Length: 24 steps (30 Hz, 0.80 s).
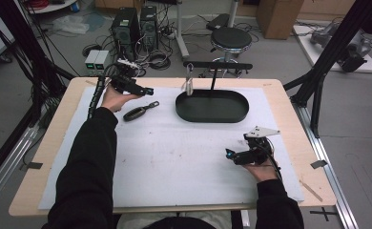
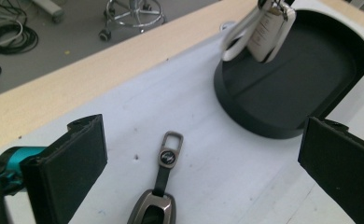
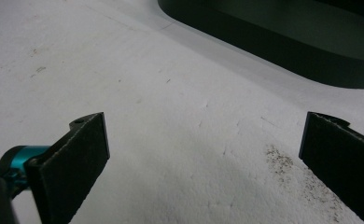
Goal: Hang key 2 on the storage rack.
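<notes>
Left gripper (image 1: 143, 90) hovers over the key fob (image 2: 157, 205) on the mat, jaws wide apart, nothing held; looks like the reach-in before pickup. Right gripper (image 1: 232, 155) idles near the front edge, jaws also spread. Next: lower, straddle the fob, close, likely lift toward the tray (image 1: 212, 116) stand.

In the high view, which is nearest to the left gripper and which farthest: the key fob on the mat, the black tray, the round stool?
From the left gripper:
1. Key fob, just below it on the mat.
2. Black tray, to its right.
3. Round stool, on the floor beyond the table.
</notes>
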Each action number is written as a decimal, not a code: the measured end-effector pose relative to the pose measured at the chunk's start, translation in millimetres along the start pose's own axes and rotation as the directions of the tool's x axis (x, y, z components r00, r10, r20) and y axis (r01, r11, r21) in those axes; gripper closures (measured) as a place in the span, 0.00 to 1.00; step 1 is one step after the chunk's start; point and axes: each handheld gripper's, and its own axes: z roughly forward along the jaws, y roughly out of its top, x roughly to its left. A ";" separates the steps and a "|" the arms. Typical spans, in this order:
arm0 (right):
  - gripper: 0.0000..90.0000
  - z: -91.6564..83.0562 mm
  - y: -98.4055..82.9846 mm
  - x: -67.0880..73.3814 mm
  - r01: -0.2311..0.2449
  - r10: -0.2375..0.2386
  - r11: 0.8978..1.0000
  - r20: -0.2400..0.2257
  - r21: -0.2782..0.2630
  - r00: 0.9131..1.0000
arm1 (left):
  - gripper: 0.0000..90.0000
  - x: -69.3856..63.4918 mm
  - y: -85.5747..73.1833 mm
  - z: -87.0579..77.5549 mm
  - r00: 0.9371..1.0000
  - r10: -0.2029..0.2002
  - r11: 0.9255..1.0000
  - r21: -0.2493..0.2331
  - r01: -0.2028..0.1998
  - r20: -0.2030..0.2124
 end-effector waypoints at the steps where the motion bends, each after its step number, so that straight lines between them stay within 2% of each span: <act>1: 0.01 -0.3 -0.1 0.1 0.002 -0.002 1.000 0.001 0.001 1.000 | 0.02 1.7 -2.2 2.4 1.000 -0.003 1.000 0.013 0.003 0.002; 5: 0.01 -0.2 -0.6 0.5 0.000 0.000 1.000 0.004 0.006 1.000 | 0.02 7.1 -10.8 12.8 1.000 -0.009 0.998 0.061 0.008 0.022; 7: 0.01 0.2 -1.1 0.7 0.003 -0.003 1.000 0.008 0.010 1.000 | 0.02 9.5 -17.2 20.8 0.999 -0.016 0.996 0.094 0.012 0.050; 11: 0.01 -0.5 -2.0 1.5 0.002 -0.002 1.000 0.010 0.016 1.000 | 0.02 10.4 -22.6 28.1 0.998 -0.013 0.992 0.129 0.005 0.056; 15: 0.01 -0.2 -2.6 1.5 0.001 -0.001 1.000 0.010 0.021 1.000 | 0.02 11.2 -28.0 35.6 0.999 -0.005 0.985 0.170 -0.004 0.052; 16: 0.01 0.0 -2.9 1.4 0.005 -0.006 1.000 0.012 0.024 1.000 | 0.02 11.1 -30.3 38.8 0.999 -0.001 0.982 0.190 -0.010 0.053; 17: 0.01 0.0 -2.9 1.4 0.005 -0.006 1.000 0.012 0.024 1.000 | 0.02 11.1 -30.3 38.8 0.999 -0.001 0.982 0.190 -0.010 0.053; 18: 0.01 0.0 -3.1 1.4 0.007 -0.007 1.000 0.012 0.026 1.000 | 0.02 10.9 -32.4 42.0 0.999 0.008 0.978 0.210 -0.018 0.045; 19: 0.01 0.0 -3.1 1.4 0.007 -0.007 1.000 0.012 0.026 1.000 | 0.02 10.9 -32.4 42.0 0.999 0.008 0.978 0.210 -0.018 0.045; 24: 0.01 0.3 -3.1 1.7 0.005 -0.006 1.000 0.012 0.030 1.000 | 0.02 11.0 -35.1 48.0 1.000 0.026 0.967 0.255 -0.027 0.005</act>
